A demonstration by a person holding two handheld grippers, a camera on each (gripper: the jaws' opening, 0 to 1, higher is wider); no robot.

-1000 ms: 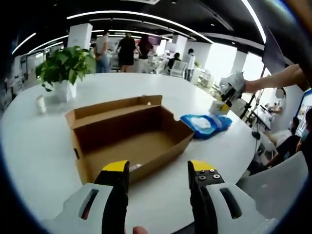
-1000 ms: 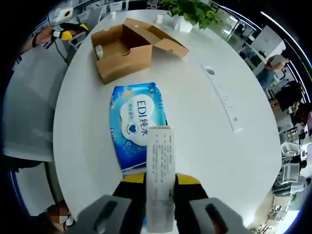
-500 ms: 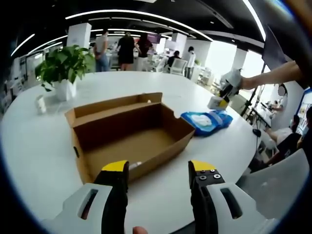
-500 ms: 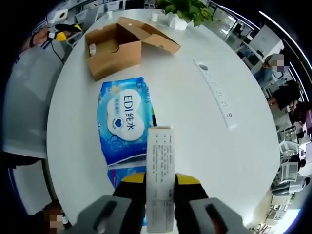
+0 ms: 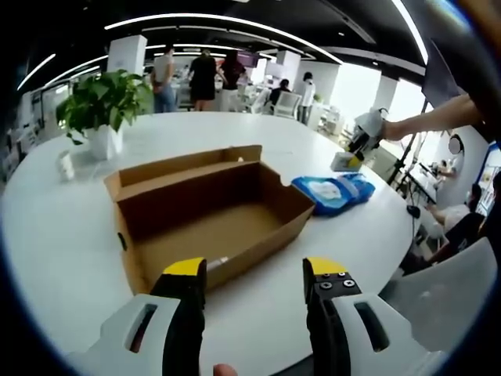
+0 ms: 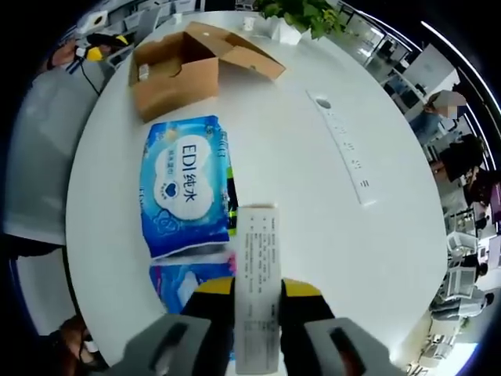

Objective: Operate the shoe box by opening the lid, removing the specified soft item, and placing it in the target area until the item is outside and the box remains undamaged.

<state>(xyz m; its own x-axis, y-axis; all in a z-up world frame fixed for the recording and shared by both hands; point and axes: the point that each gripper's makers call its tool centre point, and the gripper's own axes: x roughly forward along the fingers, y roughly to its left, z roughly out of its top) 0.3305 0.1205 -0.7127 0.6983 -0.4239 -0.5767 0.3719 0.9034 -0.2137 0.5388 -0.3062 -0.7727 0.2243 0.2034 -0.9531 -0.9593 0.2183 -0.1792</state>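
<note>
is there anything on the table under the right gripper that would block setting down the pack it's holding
Yes. The right gripper holds a white pack above the table, and two blue wipes packs lie just beside and below it. The bare table on its other side looks free.

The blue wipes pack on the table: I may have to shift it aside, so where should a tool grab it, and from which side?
Probably the short end of the blue wipes pack that faces the right tool. It lies flat on the table, so a top pinch would find little purchase. That crimped end looks thin enough to pinch, coming in low along the table.
</note>
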